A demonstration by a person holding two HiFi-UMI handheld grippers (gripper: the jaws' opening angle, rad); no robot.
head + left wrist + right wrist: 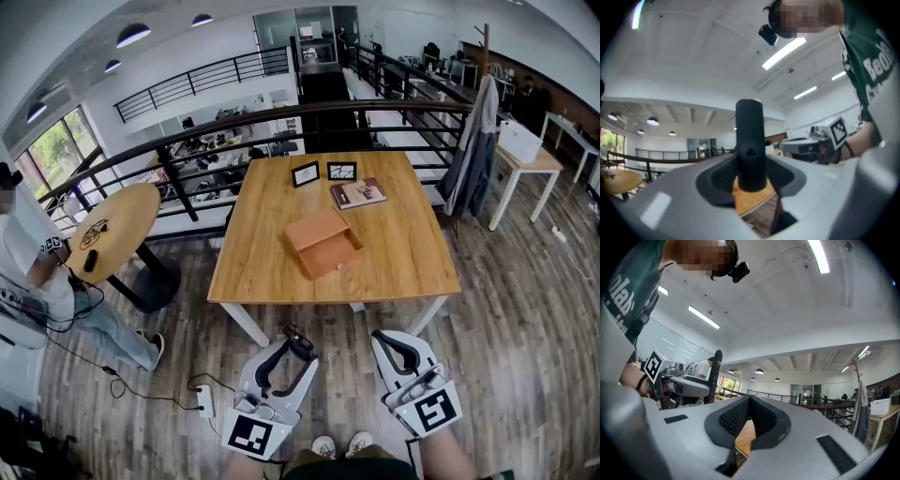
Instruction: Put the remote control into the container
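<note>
A black remote control (750, 145) stands upright between the jaws of my left gripper (751, 180), which is shut on its lower end. In the head view the left gripper (296, 349) hovers over the floor just before the wooden table's (253, 272) near edge, with the remote (300, 341) poking out at its tip. The container, a shallow open wooden box (322, 242), rests mid-table, well beyond both grippers. My right gripper (394, 339) is beside the left, its pads closed together on nothing (750, 400). From the right gripper view the remote (715, 376) shows at the left.
Two small picture frames (323, 172) and a book (358, 193) lie at the table's far side. A person sits at a round table (117, 230) on the left. A railing (281, 122) runs behind. A coat (473, 155) hangs at right; a power strip (204, 401) lies on the floor.
</note>
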